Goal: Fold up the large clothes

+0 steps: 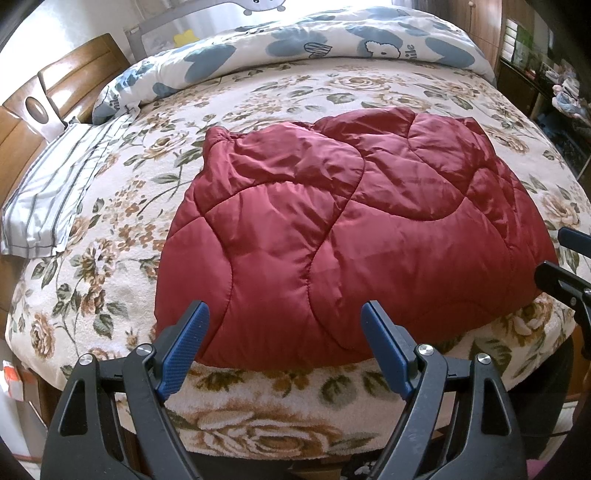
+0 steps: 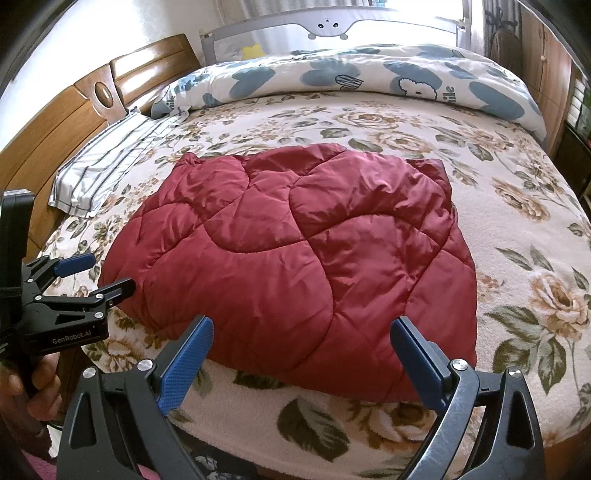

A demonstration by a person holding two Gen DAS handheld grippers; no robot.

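dark-red quilted satin padded jacket folded on floral bed | puffy, soft, slippery, likely light | grasp near hem corners | left gripper, right gripper spread, empty

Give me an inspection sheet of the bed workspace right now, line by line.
Surface: floral bedspread, lying flat.
Job's things: red quilted jacket, folded into a bundle near the front edge.
Clutter: striped pillow at left; blue-patterned duvet rolled along the far side.
Grippers: left gripper and right gripper both open, holding nothing, short of the jacket.
Cables: nothing seen.
Surroundings: wooden headboard, grey bed rail.
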